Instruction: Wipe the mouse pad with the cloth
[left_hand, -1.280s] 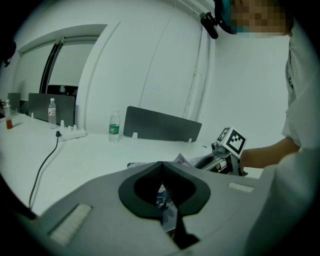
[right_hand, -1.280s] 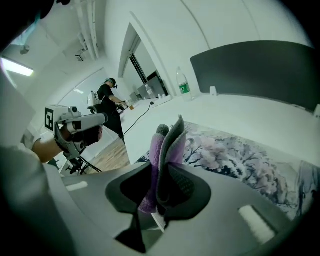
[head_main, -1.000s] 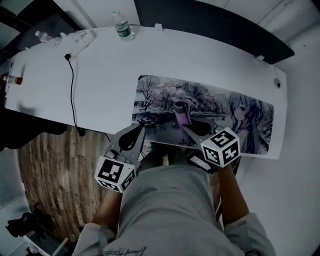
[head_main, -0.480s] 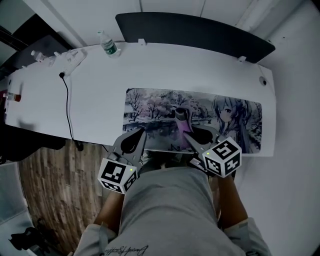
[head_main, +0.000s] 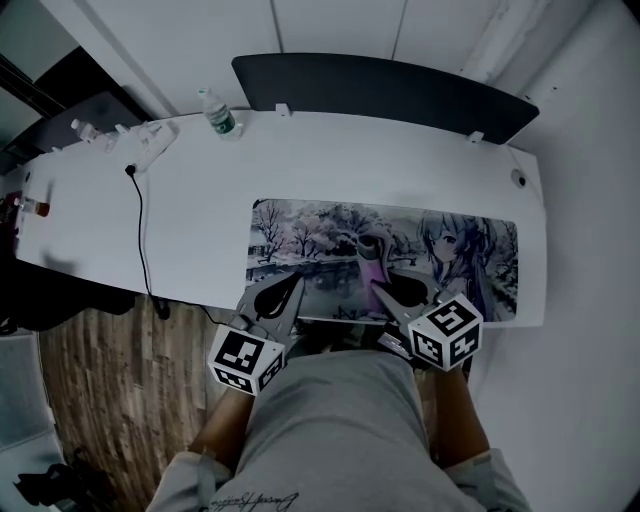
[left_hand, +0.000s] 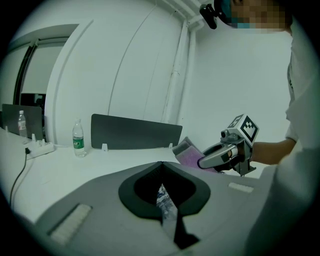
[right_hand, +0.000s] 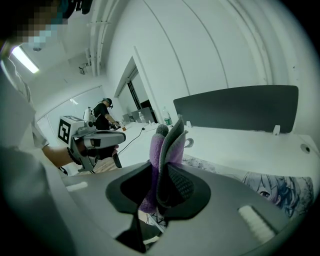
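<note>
Purple-and-grey cloth (right_hand: 167, 150) stands folded upright in the clenched right gripper (right_hand: 161, 172), over the near half of the illustrated mouse pad (head_main: 310, 235), which lies flat on the white tabletop (head_main: 200, 200). The left gripper (left_hand: 161, 167), jaws pressed together on nothing, hangs at the pad's near edge. A water bottle (head_main: 218, 113) stands at the tabletop's far side.

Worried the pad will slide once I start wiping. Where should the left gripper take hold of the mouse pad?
Probably the near-left corner of the mouse pad, coming in low from the person's side. It lies flat and thin, its near edge by the front edge of the desk, and the left gripper, shut and empty, is right there.
</note>
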